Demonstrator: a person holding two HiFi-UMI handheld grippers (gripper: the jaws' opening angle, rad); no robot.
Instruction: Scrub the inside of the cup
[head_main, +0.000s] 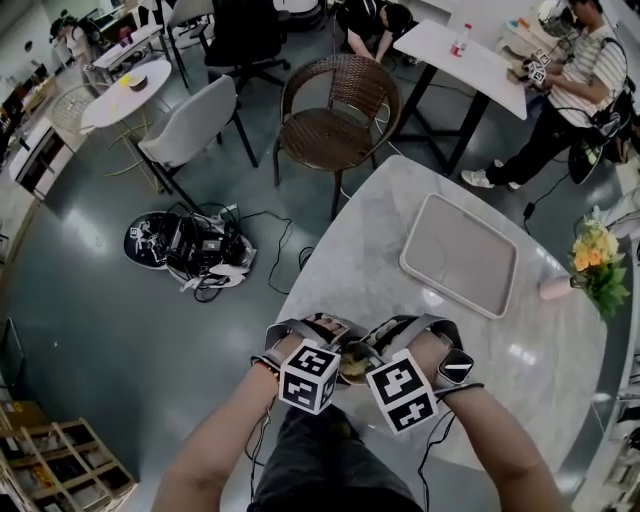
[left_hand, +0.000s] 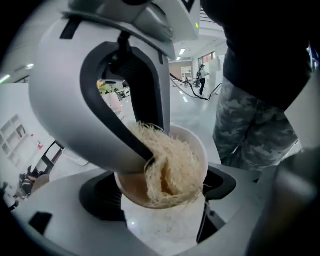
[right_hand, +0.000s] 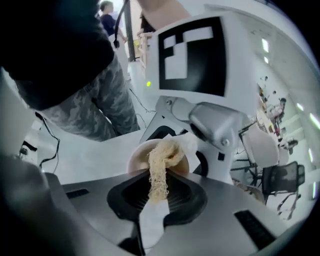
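At the near edge of the marble table (head_main: 400, 215) my two grippers meet over a small pale cup (head_main: 352, 362). The left gripper (left_hand: 162, 195) is shut on the cup (left_hand: 197, 150), its black pads (left_hand: 100, 197) pressed against both sides. A wad of straw-coloured fibre scrubber (left_hand: 172, 167) fills the cup's inside. The right gripper (right_hand: 156, 192) is shut on a strand of that scrubber (right_hand: 159, 175), which runs forward into the cup (right_hand: 137, 160). In the head view the left gripper (head_main: 338, 357) and right gripper (head_main: 364, 366) sit almost touching, marker cubes toward me.
A grey rectangular tray (head_main: 460, 255) lies further out on the table. Yellow flowers (head_main: 598, 262) and a pink object (head_main: 553, 289) stand at the right edge. A wicker chair (head_main: 335, 115) stands beyond the table's far end, and a person (head_main: 575, 95) at the back right.
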